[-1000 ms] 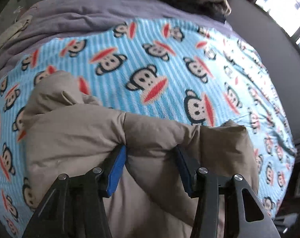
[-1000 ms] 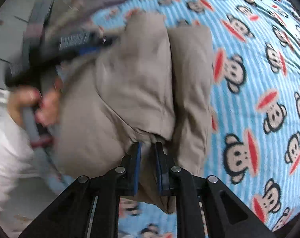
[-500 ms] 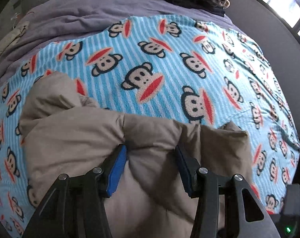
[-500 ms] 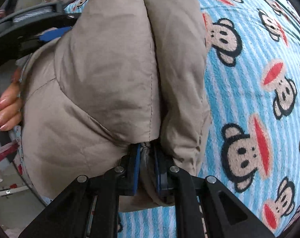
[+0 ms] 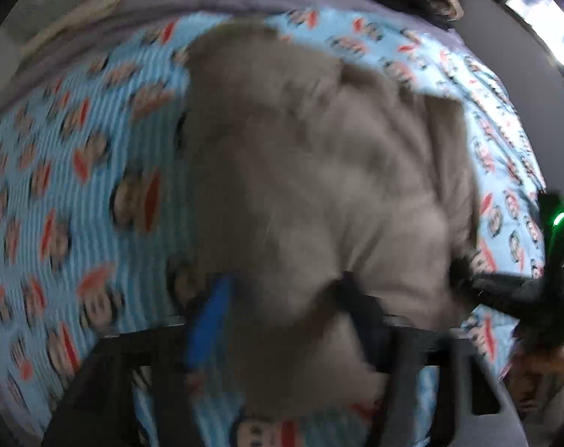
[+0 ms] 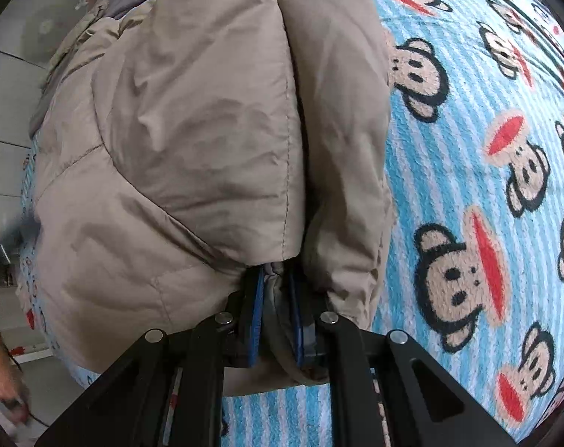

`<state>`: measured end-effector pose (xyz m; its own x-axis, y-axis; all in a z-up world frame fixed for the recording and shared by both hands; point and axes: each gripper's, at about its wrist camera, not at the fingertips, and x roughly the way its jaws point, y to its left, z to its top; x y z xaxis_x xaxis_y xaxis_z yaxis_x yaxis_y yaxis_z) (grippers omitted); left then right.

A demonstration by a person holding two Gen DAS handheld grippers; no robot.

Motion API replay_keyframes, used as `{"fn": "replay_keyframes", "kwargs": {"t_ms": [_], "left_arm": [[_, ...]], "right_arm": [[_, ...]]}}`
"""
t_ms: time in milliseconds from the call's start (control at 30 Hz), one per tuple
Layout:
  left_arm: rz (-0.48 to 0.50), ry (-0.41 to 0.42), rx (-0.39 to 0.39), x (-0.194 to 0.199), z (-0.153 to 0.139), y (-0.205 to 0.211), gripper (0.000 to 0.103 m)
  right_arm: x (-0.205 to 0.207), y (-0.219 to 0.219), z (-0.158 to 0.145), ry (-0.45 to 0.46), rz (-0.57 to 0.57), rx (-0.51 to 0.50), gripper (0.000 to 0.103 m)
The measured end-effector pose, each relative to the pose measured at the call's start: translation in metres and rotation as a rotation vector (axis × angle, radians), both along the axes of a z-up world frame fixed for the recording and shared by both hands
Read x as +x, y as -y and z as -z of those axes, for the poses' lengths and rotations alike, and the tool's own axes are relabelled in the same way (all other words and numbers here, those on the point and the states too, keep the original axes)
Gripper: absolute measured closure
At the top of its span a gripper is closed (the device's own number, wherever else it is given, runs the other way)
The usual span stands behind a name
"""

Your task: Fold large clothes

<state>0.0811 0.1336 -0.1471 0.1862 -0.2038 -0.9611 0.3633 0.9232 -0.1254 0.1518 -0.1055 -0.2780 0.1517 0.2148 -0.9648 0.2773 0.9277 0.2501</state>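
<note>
A tan jacket (image 6: pixel 192 141) fills mid-frame on a monkey-print blanket (image 6: pixel 468 186). The right tongs (image 6: pixel 276 298) pinch its edge. The left tongs (image 5: pixel 285 298) gape around a fold, blurred.

A beige padded jacket (image 6: pixel 192 141) lies bunched in thick folds on a bed, over a blue striped blanket printed with monkey faces. Two puffy folded sections sit side by side, seams showing.

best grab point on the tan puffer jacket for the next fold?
Probably the near hem edge of the tan jacket, where the right gripper already pinches a thin gathered fold. Come in low from the near side: the quilted panels above look too thick for the jaws, while the hem bunches thin.
</note>
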Motion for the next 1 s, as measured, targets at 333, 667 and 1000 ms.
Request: {"fn": "replay_keyframes", "kwargs": {"t_ms": [333,667,1000], "left_arm": [[-0.076,-0.006,-0.019,-0.009,0.0,-0.019,0.029],[-0.076,-0.005,-0.029,-0.014,-0.011,-0.026,0.029],[-0.106,0.012,-0.015,-0.015,-0.025,-0.042,0.029]], "right_arm": [[-0.027,-0.019,-0.035,-0.013,-0.025,-0.035,0.082],[-0.066,-0.028,-0.073,0.022,-0.001,-0.037,0.063],[-0.08,-0.044,-0.095,0.051,-0.014,-0.06,0.056]]}}
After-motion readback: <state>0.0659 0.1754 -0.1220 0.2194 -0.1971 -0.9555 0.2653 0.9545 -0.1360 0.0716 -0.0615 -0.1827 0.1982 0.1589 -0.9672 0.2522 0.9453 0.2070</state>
